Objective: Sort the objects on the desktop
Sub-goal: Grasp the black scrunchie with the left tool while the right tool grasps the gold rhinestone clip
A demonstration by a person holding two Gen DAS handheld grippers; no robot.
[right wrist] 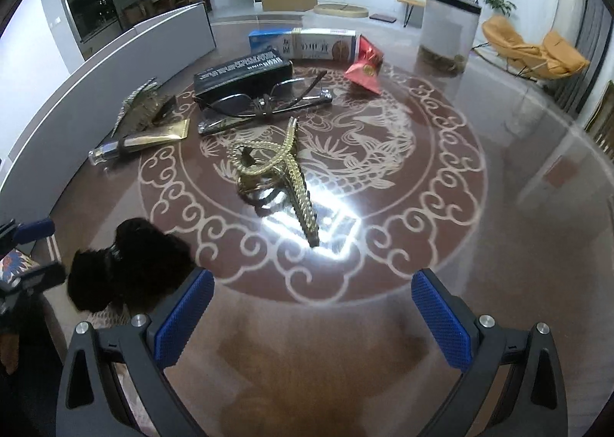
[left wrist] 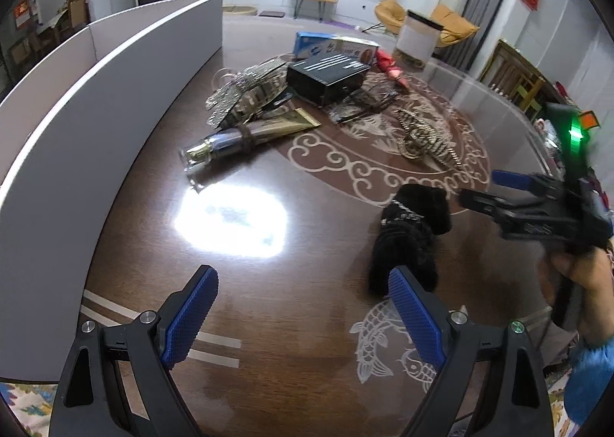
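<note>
A black fluffy hair clip lies on the brown table, just beyond my left gripper's right finger; it also shows in the right wrist view. My left gripper is open and empty above the table. My right gripper is open and empty; in the left wrist view it hovers right of the black clip. A gold hair claw lies ahead of my right gripper. Farther back lie glasses, a black box, a gold tube and a glittery clip.
A grey partition curves along the table's left side. A blue-white carton, a red packet and a clear container stand at the back. Lamp glare reflects on the glass tabletop.
</note>
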